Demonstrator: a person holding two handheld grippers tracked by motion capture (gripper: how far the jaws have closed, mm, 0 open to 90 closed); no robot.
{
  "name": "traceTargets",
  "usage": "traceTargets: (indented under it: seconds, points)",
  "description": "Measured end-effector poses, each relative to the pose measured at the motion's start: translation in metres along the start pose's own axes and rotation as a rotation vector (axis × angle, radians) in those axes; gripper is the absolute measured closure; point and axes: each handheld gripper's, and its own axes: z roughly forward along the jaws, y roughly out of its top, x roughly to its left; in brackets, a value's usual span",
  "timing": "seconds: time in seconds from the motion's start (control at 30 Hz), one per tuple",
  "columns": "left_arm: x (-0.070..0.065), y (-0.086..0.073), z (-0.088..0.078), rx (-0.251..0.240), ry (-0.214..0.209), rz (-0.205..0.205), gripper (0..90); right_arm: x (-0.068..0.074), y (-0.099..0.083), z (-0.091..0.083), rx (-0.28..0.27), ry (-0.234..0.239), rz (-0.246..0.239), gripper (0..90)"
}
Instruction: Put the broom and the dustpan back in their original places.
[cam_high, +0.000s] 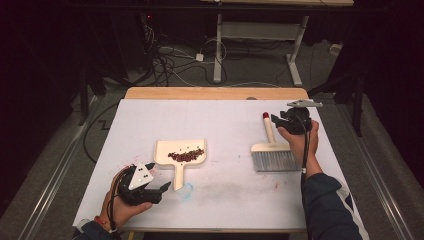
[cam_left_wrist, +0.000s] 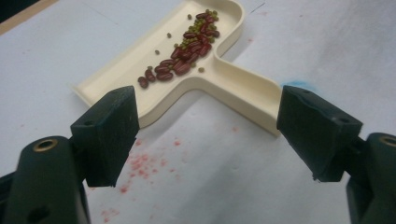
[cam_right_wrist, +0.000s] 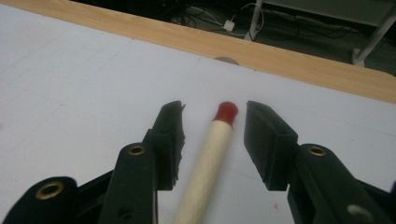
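Observation:
A cream dustpan (cam_high: 172, 150) lies in the middle of the white sheet, its handle toward the near edge. A small heap of red and green beans (cam_left_wrist: 187, 51) sits in its tray. My left gripper (cam_high: 159, 179) is just left of the handle's end, and in the left gripper view its jaws (cam_left_wrist: 208, 100) stand wide open on either side of the handle (cam_left_wrist: 247, 91) without touching it. At the right lies a hand brush (cam_high: 272, 159) with grey bristles. Its wooden handle (cam_right_wrist: 208, 163) runs between the jaws of my right gripper (cam_right_wrist: 213, 112), open with a gap on each side.
The white sheet (cam_high: 220, 200) covers the table up to a bare wooden strip (cam_high: 215, 93) along the far edge. Red specks (cam_left_wrist: 140, 163) and a blue smudge (cam_high: 186, 190) mark the sheet near the dustpan's handle. Desk legs and cables stand on the floor beyond.

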Motion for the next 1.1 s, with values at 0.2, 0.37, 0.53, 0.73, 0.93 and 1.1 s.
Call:
traceTargets:
  seconds: [0.2, 0.37, 0.53, 0.73, 0.93, 1.1]
  points:
    - [0.002, -0.006, -0.002, 0.016, 0.021, 0.015, 20.2, 0.008, 0.003, -0.011, -0.039, 0.014, -0.035, 53.6]
    - [0.001, -0.006, -0.002, 0.019, 0.022, 0.001, 20.1, 0.015, 0.006, -0.025, -0.087, 0.038, -0.059, 46.8]
    - [0.001, -0.003, -0.003, 0.000, 0.032, 0.005, 18.6, 0.024, 0.007, -0.040, -0.137, 0.043, -0.083, 39.1]
    - [0.001, -0.002, -0.004, -0.004, 0.030, -0.015, 18.6, 0.032, 0.004, -0.054, -0.173, 0.054, -0.122, 35.6]
    - [0.002, -0.002, -0.005, -0.015, 0.020, -0.029, 18.3, 0.039, 0.002, -0.068, -0.206, 0.092, -0.135, 30.3]
    - [0.000, -0.002, -0.005, -0.013, 0.017, -0.017, 18.5, 0.045, -0.006, -0.081, -0.235, 0.078, -0.179, 30.2]
